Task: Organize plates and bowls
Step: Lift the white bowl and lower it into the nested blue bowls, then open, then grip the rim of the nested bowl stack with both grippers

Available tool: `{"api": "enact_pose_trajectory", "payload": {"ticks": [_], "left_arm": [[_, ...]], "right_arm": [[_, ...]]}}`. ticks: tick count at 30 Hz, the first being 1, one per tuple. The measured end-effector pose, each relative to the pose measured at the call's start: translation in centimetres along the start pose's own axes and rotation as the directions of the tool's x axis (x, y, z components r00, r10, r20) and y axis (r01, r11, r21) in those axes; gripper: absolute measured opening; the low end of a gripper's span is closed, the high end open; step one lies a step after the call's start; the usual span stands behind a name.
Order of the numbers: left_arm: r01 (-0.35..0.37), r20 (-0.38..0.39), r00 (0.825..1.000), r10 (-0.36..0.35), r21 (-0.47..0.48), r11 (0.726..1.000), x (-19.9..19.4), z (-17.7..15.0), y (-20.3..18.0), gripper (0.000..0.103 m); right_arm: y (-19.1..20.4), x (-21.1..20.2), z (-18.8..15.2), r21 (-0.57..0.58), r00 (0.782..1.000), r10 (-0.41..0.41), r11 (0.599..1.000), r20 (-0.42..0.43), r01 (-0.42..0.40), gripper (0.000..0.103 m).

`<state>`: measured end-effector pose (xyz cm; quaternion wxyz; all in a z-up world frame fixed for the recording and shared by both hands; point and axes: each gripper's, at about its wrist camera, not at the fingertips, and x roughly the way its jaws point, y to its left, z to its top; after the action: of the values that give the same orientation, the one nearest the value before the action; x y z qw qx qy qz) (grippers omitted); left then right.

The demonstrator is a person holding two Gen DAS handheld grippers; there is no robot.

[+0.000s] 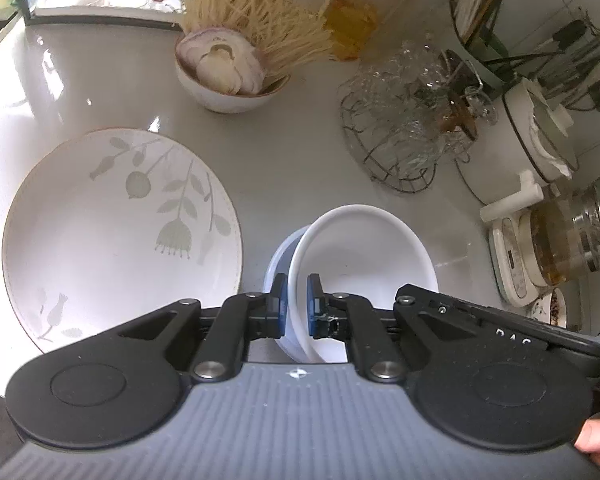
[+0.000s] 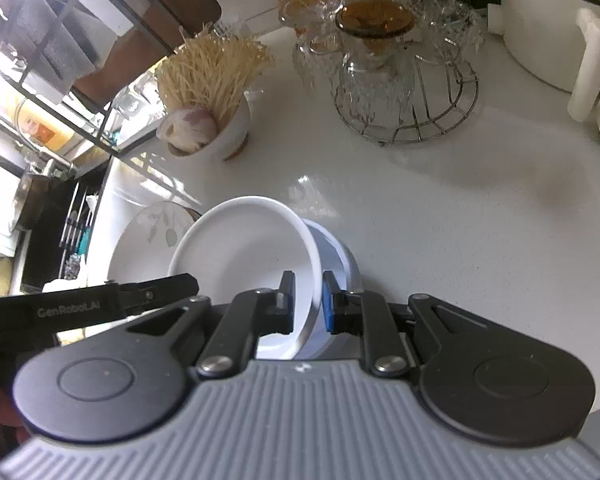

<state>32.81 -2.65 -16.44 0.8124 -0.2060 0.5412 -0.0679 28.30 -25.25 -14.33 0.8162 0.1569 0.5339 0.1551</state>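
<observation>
A white bowl with a blue-grey outside (image 1: 364, 252) is held tilted above the white counter. My left gripper (image 1: 297, 300) is shut on its left rim, one finger inside and one outside. My right gripper (image 2: 308, 300) is shut on the opposite rim of the same bowl (image 2: 244, 248). A large white plate with a grey leaf and flower pattern (image 1: 112, 232) lies flat on the counter to the left of the bowl. It shows partly behind the bowl in the right wrist view (image 2: 148, 240).
A white bowl with onion, garlic and dry noodles (image 1: 228, 80) stands at the back. A wire rack of glasses (image 1: 404, 120) stands behind the held bowl. A red-lidded jar (image 1: 364, 16), a white cooker (image 1: 532, 132) and a glass kettle (image 1: 572, 236) line the right side.
</observation>
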Motion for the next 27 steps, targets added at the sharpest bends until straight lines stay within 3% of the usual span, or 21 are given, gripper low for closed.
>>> {"api": "enact_pose_trajectory", "payload": {"ticks": [1, 2, 3, 4, 5, 7, 10, 21, 27], "left_arm": [[0.000, 0.006, 1.000, 0.000, -0.010, 1.000, 0.1, 0.0, 0.1, 0.009], [-0.006, 0.006, 1.000, 0.006, -0.014, 1.000, 0.1, 0.0, 0.1, 0.010], [-0.012, 0.003, 1.000, 0.013, -0.013, 1.000, 0.1, 0.1, 0.1, 0.012], [-0.016, 0.002, 1.000, 0.016, -0.011, 1.000, 0.1, 0.1, 0.1, 0.021], [-0.018, 0.004, 1.000, 0.018, -0.010, 1.000, 0.0, 0.0, 0.1, 0.034], [-0.034, 0.018, 0.999, 0.034, -0.008, 0.999, -0.2, -0.2, 0.1, 0.044], [-0.043, 0.023, 0.999, 0.043, -0.014, 0.999, -0.3, -0.7, -0.1, 0.048], [-0.026, -0.022, 1.000, 0.023, -0.141, 0.990, 0.3, -3.1, 0.8, 0.049], [-0.053, -0.045, 0.998, 0.045, -0.178, 0.983, 0.9, -3.6, 0.6, 0.049]], "right_arm": [[-0.1, 0.0, 0.0, 0.005, 1.000, 0.005, 1.000, 0.002, -0.005, 0.025], [-0.3, 0.0, 0.0, 0.011, 1.000, 0.008, 1.000, 0.007, -0.008, 0.045], [-0.4, -0.1, 0.0, 0.017, 1.000, 0.011, 1.000, 0.015, -0.011, 0.056], [-0.3, -0.3, 0.1, 0.019, 1.000, 0.012, 1.000, 0.024, -0.012, 0.069], [-0.3, -0.4, 0.1, 0.012, 0.999, 0.015, 1.000, 0.034, -0.015, 0.070], [-0.5, -0.7, 0.3, 0.014, 0.999, 0.021, 1.000, 0.049, -0.022, 0.069], [-1.6, -0.9, 0.7, 0.065, 0.997, 0.058, 0.996, 0.059, -0.062, 0.069], [-4.4, 2.4, -0.3, 0.171, 0.990, 0.132, 0.978, -0.041, -0.123, 0.069], [-5.7, 3.8, -1.0, 0.200, 0.979, 0.188, 0.965, -0.075, -0.170, 0.060]]}}
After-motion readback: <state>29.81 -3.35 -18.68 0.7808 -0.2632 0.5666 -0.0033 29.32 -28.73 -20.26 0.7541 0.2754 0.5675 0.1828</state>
